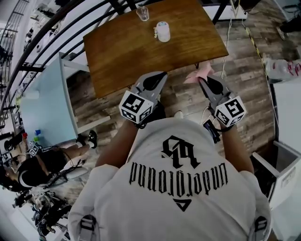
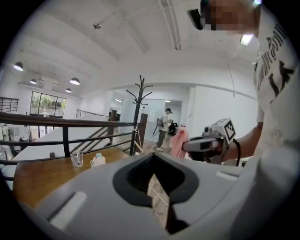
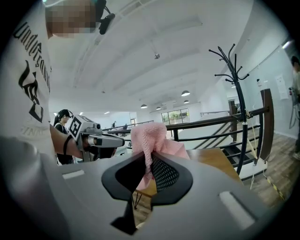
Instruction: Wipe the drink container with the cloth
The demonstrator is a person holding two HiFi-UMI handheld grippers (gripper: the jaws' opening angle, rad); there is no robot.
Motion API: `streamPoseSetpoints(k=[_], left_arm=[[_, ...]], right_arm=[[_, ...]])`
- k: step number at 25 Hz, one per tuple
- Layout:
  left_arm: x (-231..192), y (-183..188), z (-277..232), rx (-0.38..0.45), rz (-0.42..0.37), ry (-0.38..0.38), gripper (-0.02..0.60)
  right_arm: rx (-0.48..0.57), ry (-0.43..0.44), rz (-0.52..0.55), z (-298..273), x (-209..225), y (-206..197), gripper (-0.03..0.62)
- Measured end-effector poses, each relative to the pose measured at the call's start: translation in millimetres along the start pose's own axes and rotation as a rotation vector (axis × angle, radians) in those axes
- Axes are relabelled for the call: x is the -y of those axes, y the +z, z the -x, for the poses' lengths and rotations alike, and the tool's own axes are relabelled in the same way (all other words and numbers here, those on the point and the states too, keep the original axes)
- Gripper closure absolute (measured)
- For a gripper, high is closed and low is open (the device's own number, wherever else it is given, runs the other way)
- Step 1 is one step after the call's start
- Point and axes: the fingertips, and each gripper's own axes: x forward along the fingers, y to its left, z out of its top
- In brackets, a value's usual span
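The drink container (image 1: pixel 162 31), white with a pale blue lid, stands upright near the far edge of the wooden table (image 1: pixel 122 52); it shows small in the left gripper view (image 2: pixel 98 160). My left gripper (image 1: pixel 159 76) hovers at the table's near edge, shut with nothing in it (image 2: pixel 157 187). My right gripper (image 1: pixel 203 81) is off the table's near right corner, shut on a pink cloth (image 1: pixel 201 73) that bunches up above its jaws (image 3: pixel 149 140). Both grippers are well short of the container. Each gripper sees the other: the right gripper (image 2: pixel 211 140) and the left gripper (image 3: pixel 101 139).
A clear glass (image 1: pixel 142 13) stands on the table just beyond and left of the container. A black railing (image 2: pixel 65 126) runs behind the table, with a coat rack (image 2: pixel 139 108) past it. A person (image 1: pixel 33 169) sits on the floor at the left. White furniture (image 1: pixel 287 122) stands at the right.
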Motion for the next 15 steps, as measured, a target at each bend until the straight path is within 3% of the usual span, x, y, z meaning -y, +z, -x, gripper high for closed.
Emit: streamPoseSetpoints(k=[9,15], left_arm=[[37,-20,35,-0.025,-0.015,-0.001,0.532],[36,-27,72,-0.012,-0.009,-0.010,0.532]], right_arm=[[-0.017,-0.002,-0.012,43,-44,-17,0.557],[-0.026,-0.017,-0.005,44,-81,-19,0.557]])
